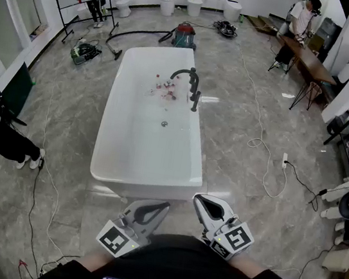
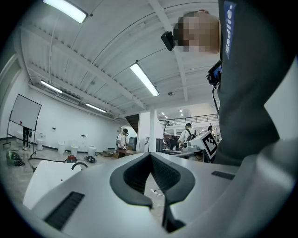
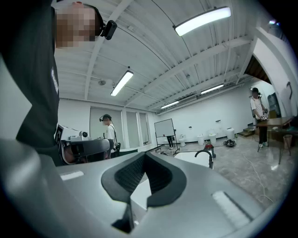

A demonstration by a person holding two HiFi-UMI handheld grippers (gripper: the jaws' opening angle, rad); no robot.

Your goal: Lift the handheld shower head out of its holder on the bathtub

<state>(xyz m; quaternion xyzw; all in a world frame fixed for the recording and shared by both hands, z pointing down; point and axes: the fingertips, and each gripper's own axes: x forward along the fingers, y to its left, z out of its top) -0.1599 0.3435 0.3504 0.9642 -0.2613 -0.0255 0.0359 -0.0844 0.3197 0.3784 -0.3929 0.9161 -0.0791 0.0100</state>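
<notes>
Closed and empty, the left gripper (image 1: 153,206) and right gripper (image 1: 208,203) hover at the near end of the bathtub (image 1: 106,133), well short of the handheld shower head (image 1: 195,100) on its right rim, likely stiff and slick, best taken mid-handle.

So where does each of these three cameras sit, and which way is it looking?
Head view: on the person's head, looking steeply down at the bathtub; both hand-held grippers, left and right, and the dark shirt show.
Left gripper view: on the left hand-held gripper, looking level along its shut jaws; the shirt fills the right.
Right gripper view: on the right hand-held gripper, level along shut jaws; shirt at left.
Shared: all three show the bathtub and faucet.
</notes>
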